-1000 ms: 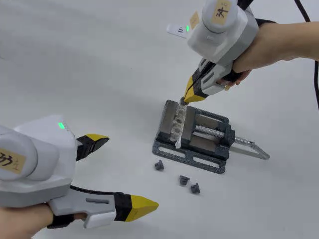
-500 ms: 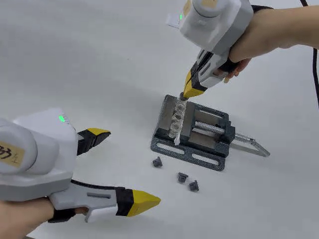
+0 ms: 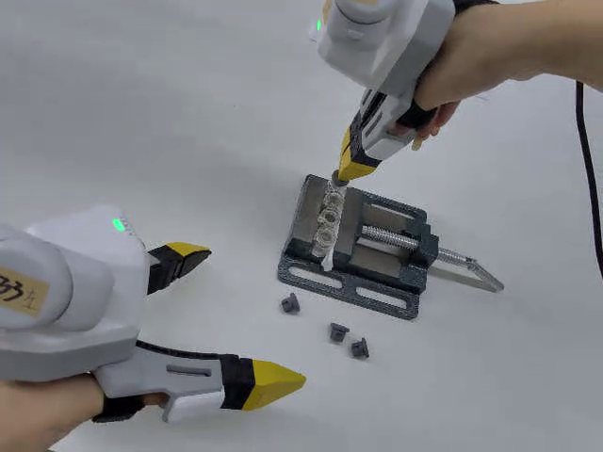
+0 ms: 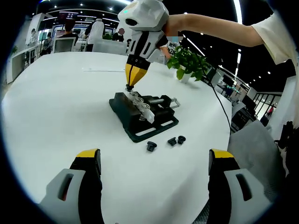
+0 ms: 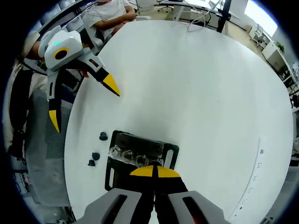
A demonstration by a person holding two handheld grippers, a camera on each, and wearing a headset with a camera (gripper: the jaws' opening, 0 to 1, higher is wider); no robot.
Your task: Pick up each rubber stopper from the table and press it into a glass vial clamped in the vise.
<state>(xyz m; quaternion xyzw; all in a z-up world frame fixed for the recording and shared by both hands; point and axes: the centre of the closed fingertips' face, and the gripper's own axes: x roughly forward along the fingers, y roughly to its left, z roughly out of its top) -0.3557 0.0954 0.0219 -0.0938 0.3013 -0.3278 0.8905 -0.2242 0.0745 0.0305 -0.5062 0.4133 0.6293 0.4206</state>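
Above the vise (image 3: 400, 271), the right hand-held gripper (image 3: 341, 176) pinches a rubber stopper (image 3: 335, 178) at the end vial (image 3: 332, 197) (left hand-held gripper (image 3: 255, 315) spread, well apart).

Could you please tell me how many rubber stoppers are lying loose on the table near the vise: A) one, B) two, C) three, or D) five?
C: in the head view, three dark rubber stoppers lie apart on the table in front of the vise.

Tan sticker (image 3: 19, 290) on left gripper (image 3: 252, 315) body: handwritten digits, apparently "33", partly cut off. Paper strip (image 5: 258, 170) near table (image 5: 210, 70) edge: print too small to read.
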